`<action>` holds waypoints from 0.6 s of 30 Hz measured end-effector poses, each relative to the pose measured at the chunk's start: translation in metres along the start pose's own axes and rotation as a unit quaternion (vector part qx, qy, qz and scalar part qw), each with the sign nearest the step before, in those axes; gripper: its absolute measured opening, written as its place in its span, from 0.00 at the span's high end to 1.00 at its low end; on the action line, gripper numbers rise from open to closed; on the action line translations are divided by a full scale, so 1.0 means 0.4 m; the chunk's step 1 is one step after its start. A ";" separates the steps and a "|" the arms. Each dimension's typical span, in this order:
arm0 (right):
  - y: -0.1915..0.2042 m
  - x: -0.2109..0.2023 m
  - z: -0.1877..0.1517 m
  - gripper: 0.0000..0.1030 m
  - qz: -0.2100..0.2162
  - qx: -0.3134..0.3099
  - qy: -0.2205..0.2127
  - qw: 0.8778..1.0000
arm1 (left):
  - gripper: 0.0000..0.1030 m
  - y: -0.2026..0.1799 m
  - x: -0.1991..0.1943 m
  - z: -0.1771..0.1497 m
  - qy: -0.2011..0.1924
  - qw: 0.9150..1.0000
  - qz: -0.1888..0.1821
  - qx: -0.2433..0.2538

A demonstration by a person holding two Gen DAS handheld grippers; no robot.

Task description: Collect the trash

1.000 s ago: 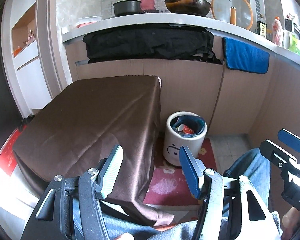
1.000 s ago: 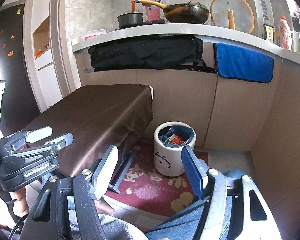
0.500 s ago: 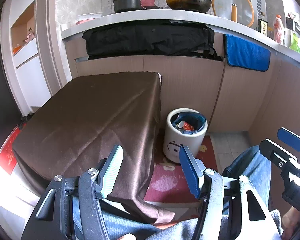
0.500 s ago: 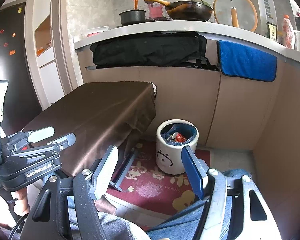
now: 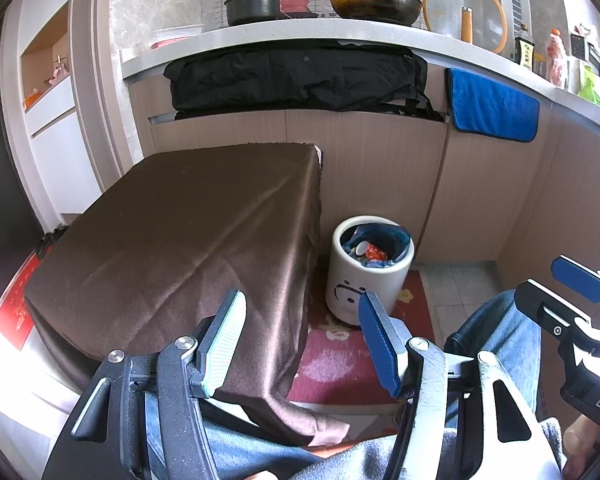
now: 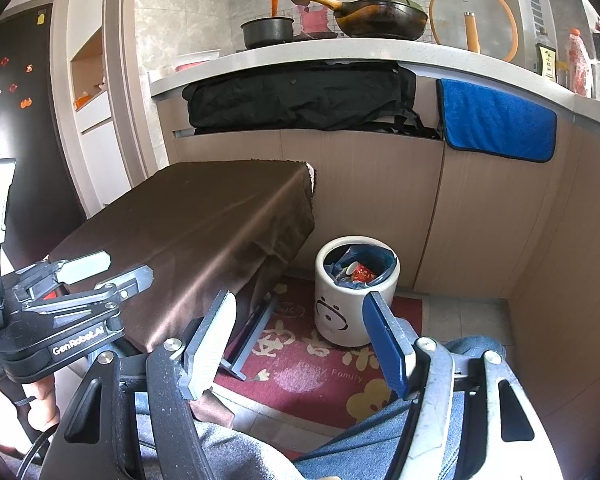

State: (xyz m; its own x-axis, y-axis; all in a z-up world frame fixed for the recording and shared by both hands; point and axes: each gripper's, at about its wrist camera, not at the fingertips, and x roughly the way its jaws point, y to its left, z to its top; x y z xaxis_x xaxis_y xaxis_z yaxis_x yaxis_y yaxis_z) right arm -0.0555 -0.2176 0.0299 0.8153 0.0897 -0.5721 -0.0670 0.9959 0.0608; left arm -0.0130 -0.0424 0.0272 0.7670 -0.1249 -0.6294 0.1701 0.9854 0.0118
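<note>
Both tongs, left tongs (image 5: 302, 334) and right tongs (image 6: 300, 336), are hanging spread and empty over my lap. I am judging collecting nearly done: trash (image 5: 374, 254) is sitting in the bin (image 6: 356, 316) just ahead. Left of it, the brown-draped table (image 5: 180, 232) is showing nothing left to pick.

Both wrist cameras look forward from low near the person's lap toward the kitchen cabinets, sharing the brown-cloth-covered surface (image 5: 188, 232) (image 6: 204, 224) and white cylindrical smiley-face trash bin (image 5: 366, 280) (image 6: 350, 312) at middle distance.
</note>
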 end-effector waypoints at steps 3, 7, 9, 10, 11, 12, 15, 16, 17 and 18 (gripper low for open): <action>0.000 0.000 -0.001 0.39 0.000 0.000 0.001 1.000 | 0.42 -0.001 0.000 -0.001 0.001 1.000 0.000 0.001; 0.000 0.000 -0.001 0.39 0.000 -0.001 0.000 1.000 | 0.42 0.003 -0.001 -0.008 0.003 1.000 -0.001 0.003; -0.001 0.002 -0.002 0.39 0.002 0.000 0.002 1.000 | 0.42 0.010 0.000 -0.011 0.004 1.000 -0.003 0.004; -0.001 0.003 -0.004 0.39 0.003 -0.001 0.003 1.000 | 0.42 0.012 0.000 -0.013 0.005 1.000 -0.004 0.005; -0.001 0.004 -0.006 0.39 0.003 -0.001 0.004 1.000 | 0.42 0.012 0.000 -0.012 0.005 1.000 -0.004 0.005; -0.002 0.005 -0.008 0.39 0.004 -0.001 0.004 1.000 | 0.42 0.011 0.000 -0.012 0.005 1.000 -0.004 0.005; -0.002 0.005 -0.009 0.39 0.004 -0.001 0.004 1.000 | 0.42 0.015 0.000 -0.014 0.005 1.000 -0.005 0.005; -0.002 0.005 -0.010 0.39 0.004 -0.002 0.003 1.000 | 0.42 0.015 0.000 -0.014 0.005 1.000 -0.005 0.005; -0.007 0.007 -0.007 0.39 0.005 -0.002 0.004 1.000 | 0.42 0.015 -0.001 -0.015 0.004 1.000 -0.005 0.005; -0.007 0.006 -0.006 0.39 0.005 -0.002 0.004 1.000 | 0.42 0.017 0.000 -0.014 0.004 1.000 -0.006 0.006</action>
State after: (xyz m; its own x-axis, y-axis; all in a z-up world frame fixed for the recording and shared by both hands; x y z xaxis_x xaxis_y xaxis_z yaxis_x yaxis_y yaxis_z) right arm -0.0547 -0.2201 0.0262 0.8099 0.0997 -0.5780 -0.0773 0.9950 0.0633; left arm -0.0155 -0.0352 0.0230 0.7594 -0.1353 -0.6364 0.1860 0.9825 0.0131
